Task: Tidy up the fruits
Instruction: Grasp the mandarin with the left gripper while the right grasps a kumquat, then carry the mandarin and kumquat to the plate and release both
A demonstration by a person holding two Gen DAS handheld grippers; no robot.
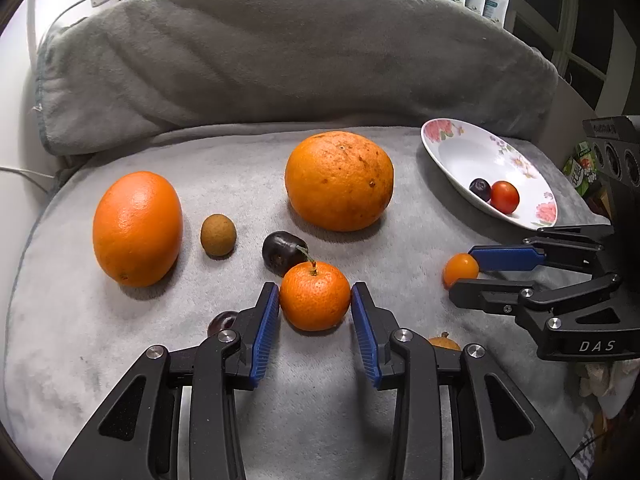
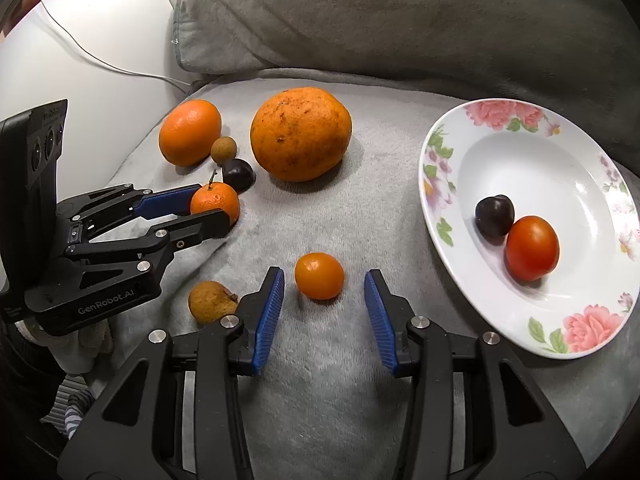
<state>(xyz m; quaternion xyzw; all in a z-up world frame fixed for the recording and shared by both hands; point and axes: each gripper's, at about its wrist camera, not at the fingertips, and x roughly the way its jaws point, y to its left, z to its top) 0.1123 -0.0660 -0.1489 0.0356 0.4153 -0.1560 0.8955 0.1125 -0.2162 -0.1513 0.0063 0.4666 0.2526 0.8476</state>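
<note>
— Which slips first, you reckon?

— The mandarin [image 1: 315, 295], nearest us, well left of the floral plate [image 2: 440, 184]. The left gripper [image 1: 315, 306] has its blue pads at either flank, apart, barely touching or just off; I can't tell which. It's round on a soft blanket [image 1: 328, 420], so an off-centre squeeze could roll it back into the dark plum [image 1: 280, 256] touching behind it.

— And the other hand?

— The right gripper [image 2: 324, 296] is wide apart around the small orange tomato [image 2: 319, 276], just left of the plate, clear gaps both sides, holding nothing. Thin skin; clamp hard and it may split.

— Farther off?

— The rough big orange [image 1: 339, 181] and smooth orange [image 1: 137, 228], left of the plate. In the plate, a plum [image 2: 494, 215] and red tomato [image 2: 532, 248] touching; a dropped fruit could knock them.
</note>
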